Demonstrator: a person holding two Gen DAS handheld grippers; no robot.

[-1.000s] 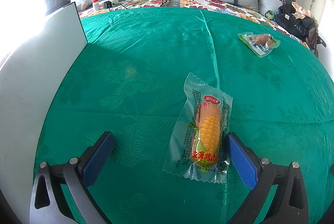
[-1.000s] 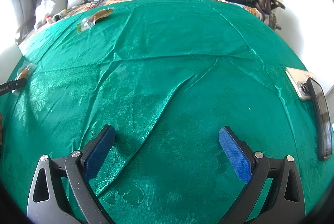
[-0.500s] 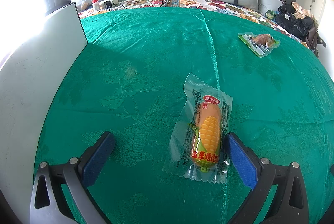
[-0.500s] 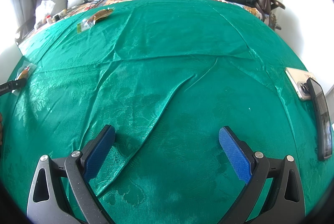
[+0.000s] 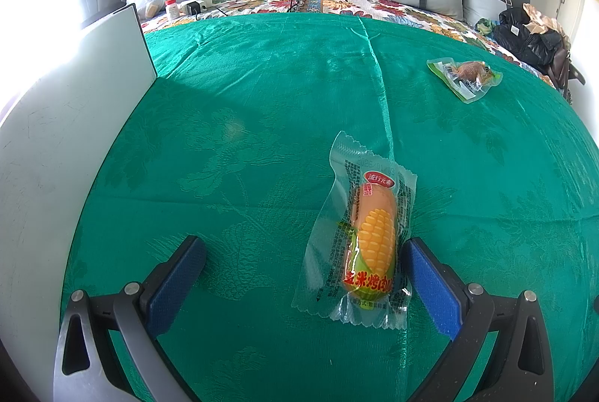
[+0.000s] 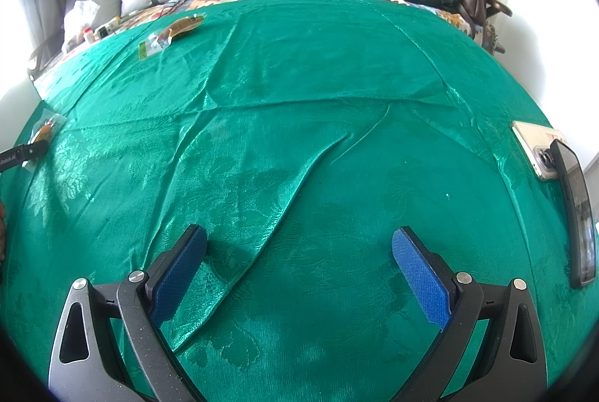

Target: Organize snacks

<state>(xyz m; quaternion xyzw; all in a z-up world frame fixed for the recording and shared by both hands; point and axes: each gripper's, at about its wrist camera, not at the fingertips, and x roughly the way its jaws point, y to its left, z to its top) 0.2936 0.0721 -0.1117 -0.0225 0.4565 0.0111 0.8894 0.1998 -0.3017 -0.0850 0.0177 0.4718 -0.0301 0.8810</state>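
The left gripper (image 5: 303, 274) stands spread wide over the green bedspread (image 5: 262, 94), holding nothing. Its right blue pad (image 5: 430, 289) touches or nearly touches the edge of a corn sausage packet (image 5: 370, 244), which lies flat on the cloth inside the span, lengthwise along the fingers, well apart from the left pad. Farther off, toward the right, a second clear snack pouch (image 5: 464, 78) with a brown piece inside rests on the same cloth. A white board (image 5: 75, 124) stands along the left edge.

The right gripper (image 6: 299, 271) is likewise released and empty, over bare wrinkled fabric; 2 phones (image 6: 554, 173) lie at its right, well apart.

The packet looks light, with a firm sausage body inside loose, glossy film that will likely crinkle and slip. The crimped ends and side flaps offer little to pinch. The better hold is probably across the plump middle of the sausage, with the gripper shifted rightward to centre it, squeezing gently so the film does not slide.
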